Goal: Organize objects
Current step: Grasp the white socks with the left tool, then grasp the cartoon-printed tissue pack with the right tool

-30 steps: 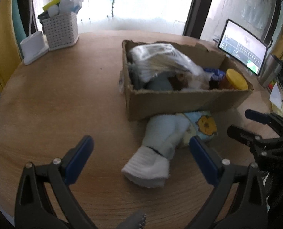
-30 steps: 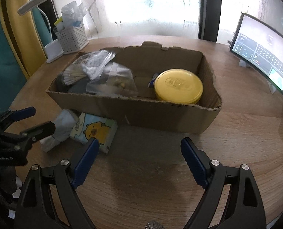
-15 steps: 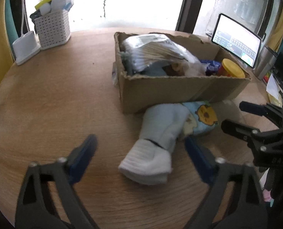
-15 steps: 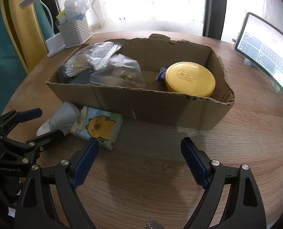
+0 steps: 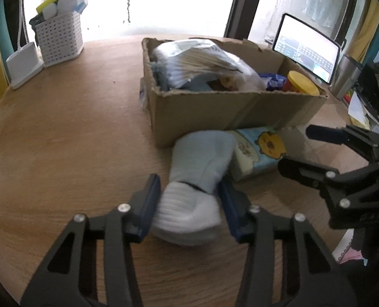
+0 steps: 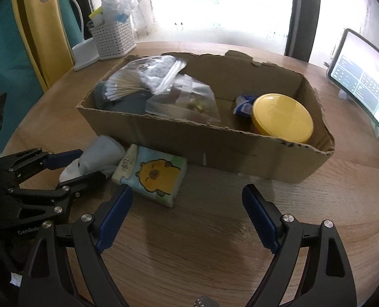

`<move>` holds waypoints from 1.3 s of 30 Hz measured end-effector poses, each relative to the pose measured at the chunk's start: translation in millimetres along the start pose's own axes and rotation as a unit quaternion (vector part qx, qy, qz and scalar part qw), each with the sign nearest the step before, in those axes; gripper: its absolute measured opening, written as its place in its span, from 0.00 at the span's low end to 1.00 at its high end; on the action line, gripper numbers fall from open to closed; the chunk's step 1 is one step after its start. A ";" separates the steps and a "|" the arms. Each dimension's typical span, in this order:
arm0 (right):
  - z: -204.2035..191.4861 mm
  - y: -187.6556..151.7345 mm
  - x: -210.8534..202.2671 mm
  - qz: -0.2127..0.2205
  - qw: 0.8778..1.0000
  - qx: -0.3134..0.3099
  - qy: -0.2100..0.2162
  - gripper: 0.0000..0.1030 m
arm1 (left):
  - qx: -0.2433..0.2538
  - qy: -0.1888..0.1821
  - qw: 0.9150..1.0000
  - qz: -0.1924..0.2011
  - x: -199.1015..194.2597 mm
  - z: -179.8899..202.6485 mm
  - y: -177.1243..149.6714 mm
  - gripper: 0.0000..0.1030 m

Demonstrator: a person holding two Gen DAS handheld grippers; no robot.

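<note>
Left gripper (image 5: 189, 204) clenched around rolled sock (image 5: 197, 174) at its white cuff; soft, light, likely compresses and sags. Right gripper (image 6: 187, 215) released above counter (image 6: 215, 255).

Bright light pours in from the window (image 6: 215, 7) at the back and washes it white. The sock (image 5: 197, 194) looks blurry. Edges bend round and go dark. Soft shadows lie on the table (image 6: 189, 243).

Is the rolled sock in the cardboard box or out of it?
Out. The rolled sock lies on the table against the cardboard box front wall, between the left gripper's fingers.
</note>
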State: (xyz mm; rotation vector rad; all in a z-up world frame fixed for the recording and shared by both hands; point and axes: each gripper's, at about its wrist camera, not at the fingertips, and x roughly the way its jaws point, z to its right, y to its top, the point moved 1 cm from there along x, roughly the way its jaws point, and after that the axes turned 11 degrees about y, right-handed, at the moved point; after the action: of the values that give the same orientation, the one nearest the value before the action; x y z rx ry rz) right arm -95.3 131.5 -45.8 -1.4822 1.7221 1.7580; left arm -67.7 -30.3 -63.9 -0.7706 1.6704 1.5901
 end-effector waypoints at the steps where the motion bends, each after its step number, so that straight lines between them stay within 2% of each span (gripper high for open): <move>1: -2.1 0.8 1.2 -0.001 1.000 -0.002 0.000 0.87 | 0.000 0.000 1.000 0.001 -0.9 -1.3 -0.5 0.45; 10: -22.3 9.1 16.1 -0.010 1.000 -0.013 0.013 0.87 | -0.013 0.015 1.000 0.007 -7.3 -22.8 -7.8 0.42; 21: -41.2 13.5 43.7 -0.036 0.999 -0.026 0.021 0.87 | -0.032 0.014 0.999 0.011 -6.9 -43.3 -12.3 0.42; 24: -38.6 15.3 50.3 -0.041 0.999 -0.013 0.021 0.87 | -0.040 0.010 0.999 0.015 -5.3 -45.7 -12.8 0.42; 28: -36.5 16.3 53.9 -0.039 0.999 -0.007 0.016 0.81 | -0.037 0.014 0.999 0.017 -4.3 -44.6 -13.0 0.42; 31: -35.1 16.7 52.5 -0.036 0.999 -0.009 0.012 0.71 | -0.037 0.019 0.999 0.015 -4.4 -42.6 -12.1 0.42; 39: -29.2 12.2 39.1 -0.027 0.999 -0.007 0.019 0.71 | -0.038 0.019 0.999 0.021 -12.3 -30.1 -9.4 0.41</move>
State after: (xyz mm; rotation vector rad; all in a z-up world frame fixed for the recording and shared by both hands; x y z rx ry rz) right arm -108.5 85.9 -62.5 -1.5635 1.6752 1.7295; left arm -55.4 -61.5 -59.2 -0.8130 1.6709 1.6849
